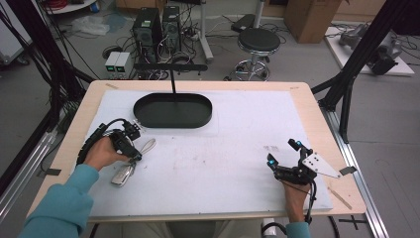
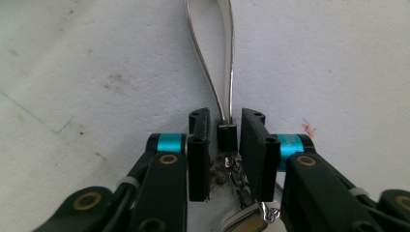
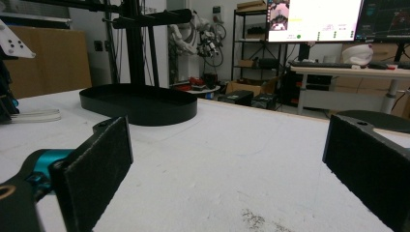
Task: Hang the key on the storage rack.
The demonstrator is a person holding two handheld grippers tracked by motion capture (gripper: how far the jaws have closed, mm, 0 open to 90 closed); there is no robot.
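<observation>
Left gripper view, tongs (image 2: pixel 225 145) straddling lanyard clasp (image 2: pixel 226 137), high view hides it

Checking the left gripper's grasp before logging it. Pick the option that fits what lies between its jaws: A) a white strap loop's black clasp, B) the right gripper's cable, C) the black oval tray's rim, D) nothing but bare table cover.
A: in the left gripper view, the left gripper has its jaws either side of the strap loop's black clasp, with small gaps showing.
</observation>
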